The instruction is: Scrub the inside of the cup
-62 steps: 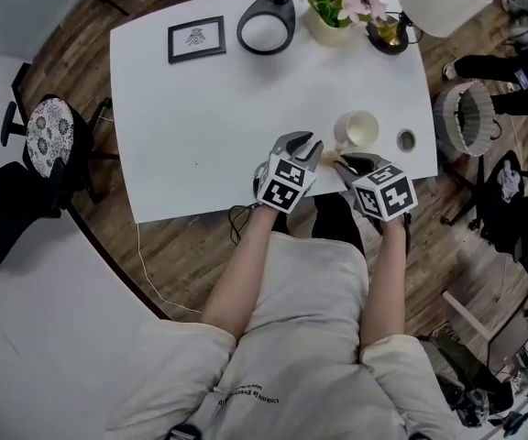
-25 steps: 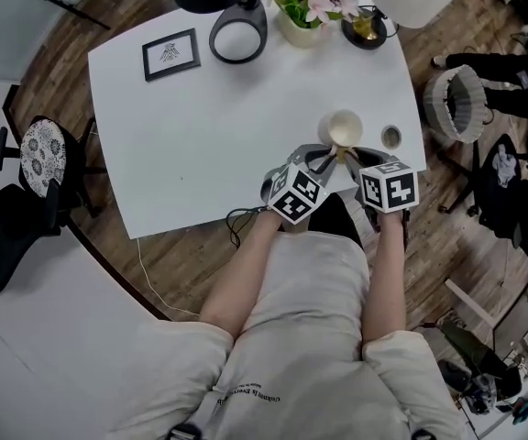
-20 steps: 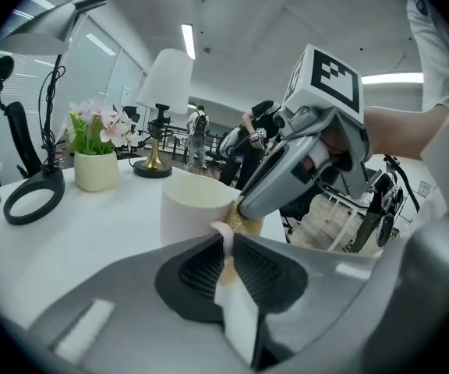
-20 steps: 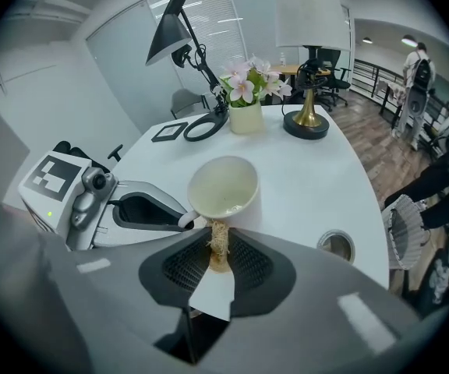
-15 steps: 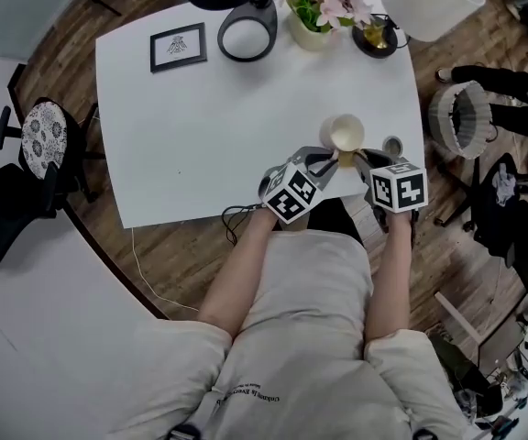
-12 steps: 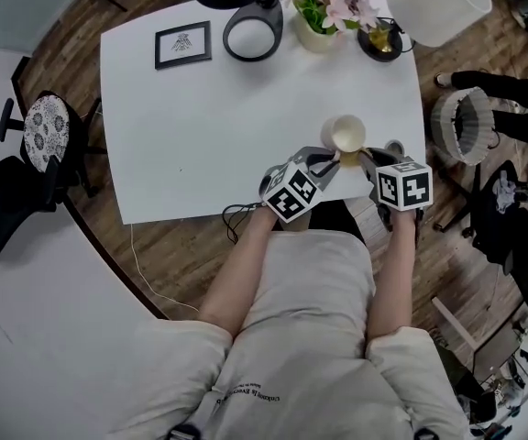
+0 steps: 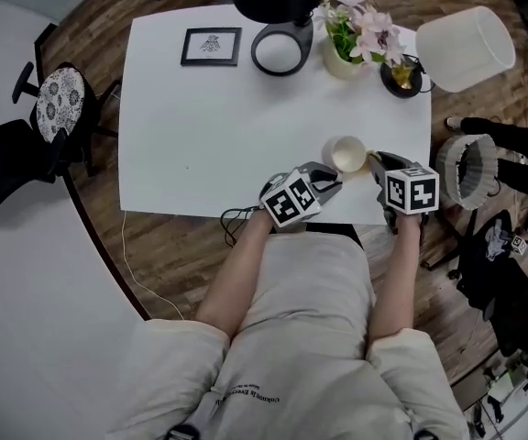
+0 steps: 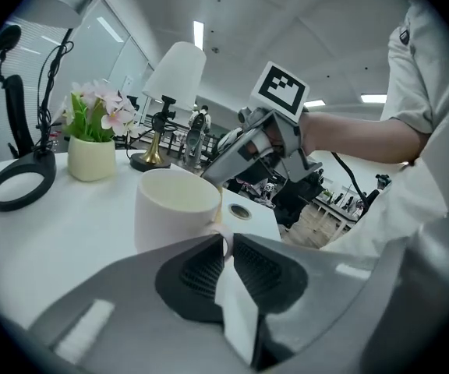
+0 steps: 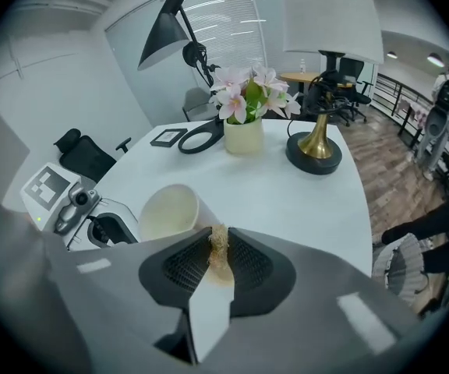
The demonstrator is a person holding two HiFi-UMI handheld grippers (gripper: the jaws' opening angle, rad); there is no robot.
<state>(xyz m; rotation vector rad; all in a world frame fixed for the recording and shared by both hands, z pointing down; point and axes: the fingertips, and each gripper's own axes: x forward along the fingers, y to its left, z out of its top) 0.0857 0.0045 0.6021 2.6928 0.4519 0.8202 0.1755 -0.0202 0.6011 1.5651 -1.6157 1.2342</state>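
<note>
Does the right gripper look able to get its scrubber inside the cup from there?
Probably yes: the left gripper holds the cup by its handle, open mouth facing the right gripper and scrubber, nothing between.

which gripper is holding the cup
The left gripper: its jaws are shut on the handle of the cup. The right gripper pinches a tan scrub pad instead.

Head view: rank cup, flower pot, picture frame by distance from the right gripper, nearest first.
From the right gripper:
1. cup: right at the jaw tips, just to their left.
2. flower pot: far side, roughly straight ahead.
3. picture frame: far side, well off to the left.
</note>
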